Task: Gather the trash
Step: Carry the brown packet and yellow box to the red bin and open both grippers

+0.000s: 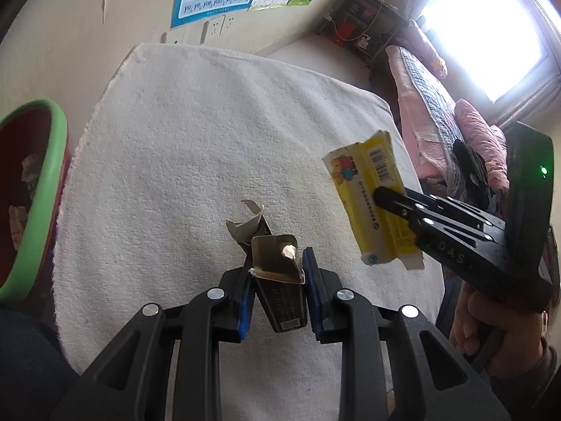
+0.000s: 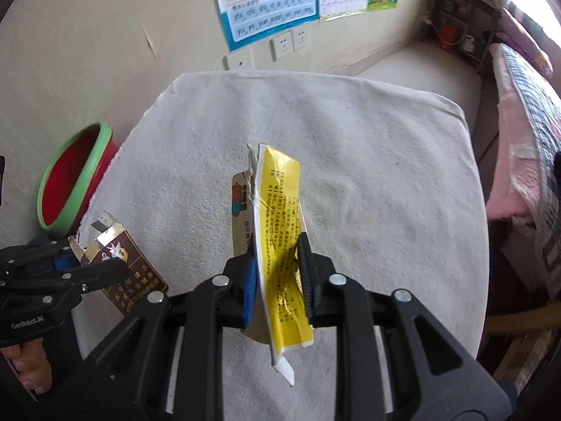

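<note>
Daylight floods in from a window (image 1: 491,35) up and right of the grippers, blown out to white glare. Fisheye bending curves the edges, corners vignette black, and the right wrist view is slightly motion-blurred.

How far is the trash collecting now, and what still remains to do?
Done: the white cloth shows no loose trash, and the green-rimmed bin already holds some scraps. In hand: the left gripper clamps a brown carton, and the right gripper clamps a flattened yellow box, both lifted off the cloth. Left: drop both into the bin.
</note>
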A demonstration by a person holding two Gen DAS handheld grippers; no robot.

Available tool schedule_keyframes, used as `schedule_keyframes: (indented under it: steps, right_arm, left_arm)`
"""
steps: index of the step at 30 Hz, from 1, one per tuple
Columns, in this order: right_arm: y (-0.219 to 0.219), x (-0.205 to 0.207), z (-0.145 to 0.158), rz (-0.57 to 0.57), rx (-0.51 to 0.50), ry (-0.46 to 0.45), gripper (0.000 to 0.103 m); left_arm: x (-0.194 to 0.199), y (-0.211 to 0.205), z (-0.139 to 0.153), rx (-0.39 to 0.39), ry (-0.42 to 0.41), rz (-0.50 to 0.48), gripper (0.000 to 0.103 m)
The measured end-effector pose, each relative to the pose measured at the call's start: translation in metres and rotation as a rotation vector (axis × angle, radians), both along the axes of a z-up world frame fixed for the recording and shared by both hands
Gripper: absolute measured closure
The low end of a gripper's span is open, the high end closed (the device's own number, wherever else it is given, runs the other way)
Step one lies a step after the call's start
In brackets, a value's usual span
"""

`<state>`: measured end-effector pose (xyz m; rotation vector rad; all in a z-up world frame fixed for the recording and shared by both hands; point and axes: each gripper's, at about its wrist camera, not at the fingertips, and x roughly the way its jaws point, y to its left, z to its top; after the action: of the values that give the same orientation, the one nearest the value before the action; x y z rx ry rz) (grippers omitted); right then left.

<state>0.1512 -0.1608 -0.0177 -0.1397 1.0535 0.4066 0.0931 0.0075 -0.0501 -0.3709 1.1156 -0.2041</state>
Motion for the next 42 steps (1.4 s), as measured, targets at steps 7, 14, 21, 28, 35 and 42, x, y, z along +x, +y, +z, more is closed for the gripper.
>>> schedule_keyframes:
  steps: [7, 14, 21, 28, 35, 42]
  right_arm:
    - [-0.004, -0.02, 0.02, -0.047, 0.017, -0.065, 0.082]
    - [-0.006, -0.029, 0.035, -0.077, 0.027, -0.112, 0.082]
    - [-0.001, -0.034, 0.04, -0.11, 0.032, -0.132, 0.082]
    - [0.012, -0.041, 0.04, -0.108, 0.022, -0.148, 0.082]
    - [0.023, -0.045, 0.041, -0.096, 0.017, -0.161, 0.082]
    - [0.036, -0.046, 0.043, -0.082, 0.019, -0.168, 0.082]
  left_arm:
    - [-0.002, -0.002, 0.013, 0.047, -0.04, -0.004, 0.08]
    - [-0.012, 0.006, 0.025, 0.093, -0.086, 0.008, 0.08]
    - [-0.019, 0.015, 0.035, 0.137, -0.123, 0.017, 0.08]
    - [-0.022, 0.024, 0.04, 0.151, -0.148, 0.031, 0.08]
    - [-0.027, 0.033, 0.045, 0.155, -0.175, 0.068, 0.08]
    - [-0.029, 0.046, 0.05, 0.161, -0.188, 0.092, 0.08]
